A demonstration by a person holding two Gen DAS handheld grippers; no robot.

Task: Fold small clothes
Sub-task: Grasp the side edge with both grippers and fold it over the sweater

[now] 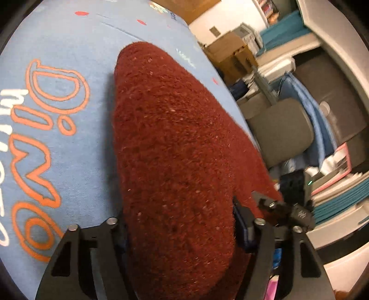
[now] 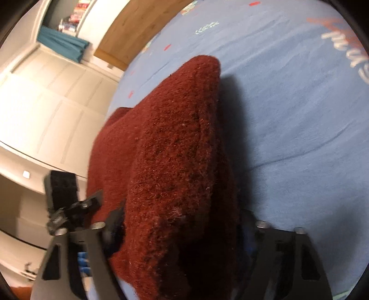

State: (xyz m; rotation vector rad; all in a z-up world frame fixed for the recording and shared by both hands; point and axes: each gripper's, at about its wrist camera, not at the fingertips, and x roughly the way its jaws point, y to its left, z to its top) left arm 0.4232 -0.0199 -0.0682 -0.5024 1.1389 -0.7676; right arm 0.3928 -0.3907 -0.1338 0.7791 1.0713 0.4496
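Lying folded on blue bedsheet (image 1: 69, 161), fuzzy dark-red garment (image 1: 175, 150) looks thick

Warm dim indoor light, fisheye-warped edges, motion-blurred background.

Setting: a home bedroom, likely a child's. Work surface is a bed with a blue printed sheet (image 1: 69, 41) bearing orange "Dino" lettering (image 1: 46, 138). Wooden headboard (image 2: 138, 25) at the far end. White panelled wardrobe doors (image 2: 50, 92) along 1 side. Shelves (image 2: 73, 13) hold books; teal fabric (image 1: 283, 30) stacked beside cardboard boxes (image 1: 230, 50). A grey chair (image 1: 279, 129) stands nearby.
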